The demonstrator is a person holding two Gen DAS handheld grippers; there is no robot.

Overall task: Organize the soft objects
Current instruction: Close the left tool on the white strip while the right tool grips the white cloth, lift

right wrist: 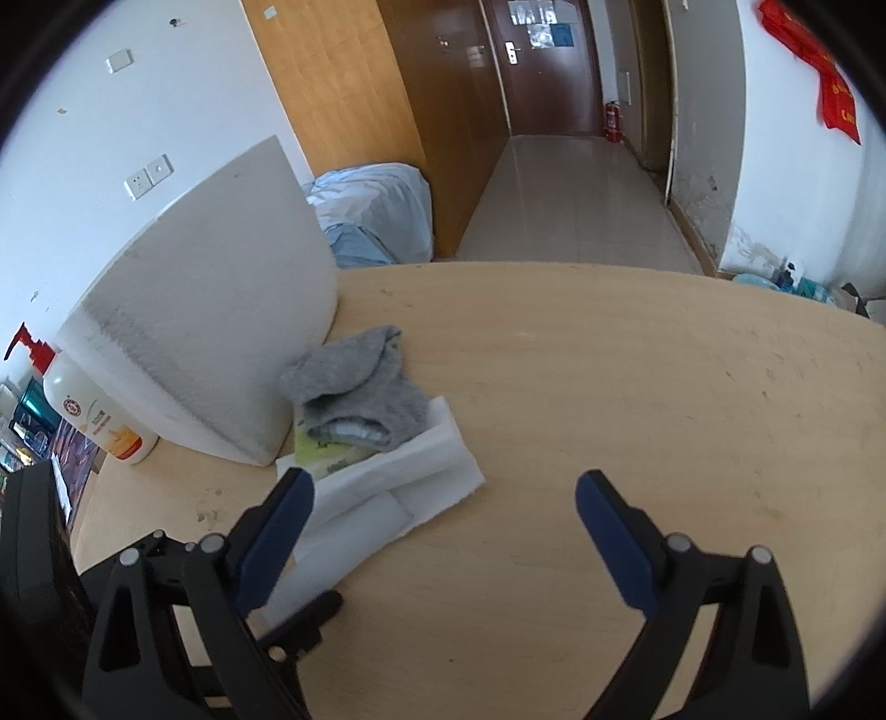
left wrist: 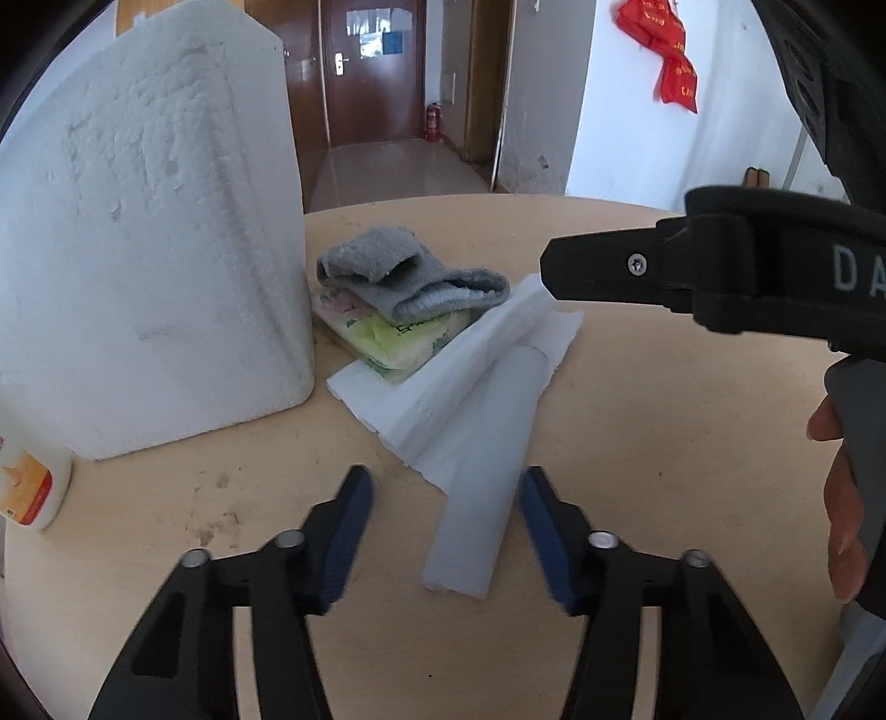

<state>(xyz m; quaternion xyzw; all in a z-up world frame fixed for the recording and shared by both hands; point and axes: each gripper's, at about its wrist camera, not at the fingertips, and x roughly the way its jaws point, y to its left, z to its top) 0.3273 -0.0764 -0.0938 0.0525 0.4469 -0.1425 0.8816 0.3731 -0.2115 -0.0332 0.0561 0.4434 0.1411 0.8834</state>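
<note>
Readable writing is scarce. On the side of the right gripper point(left wrist: 554, 266), seen from the left wrist view, pale letters "DA" run off the frame at 3 o'clock. The red banner point(left wrist: 667, 52) on the wall at 1 o'clock carries gold characters too small to read. The pump bottle point(right wrist: 99, 415), white with a red pump, shows a round red emblem and an orange band, its text illegible. The green tissue packet point(left wrist: 398, 343) has dark print that cannot be made out.

The grey sock point(left wrist: 410, 277) is fuzzy and folded over on itself, with a ribbed cuff. It lies on the green tissue packet, just beside the white foam block point(left wrist: 149, 249) standing at 9 to 10 o'clock on the round wooden table point(left wrist: 664, 415). The packet rests partly on a sheet of white paper towel point(left wrist: 443, 387), creased and folded into long ridges. A pale foam strip point(left wrist: 487, 471) lies on the towel, reaching toward 6 o'clock.

The left gripper point(left wrist: 446, 520) has its blue-padded fingers spread wide on either side of the near end of the strip, pinching nothing. The right gripper point(right wrist: 443, 509) is likewise spread wide and bare, its left finger over the towel's edge, its right finger over bare tabletop at 4 o'clock.
</note>
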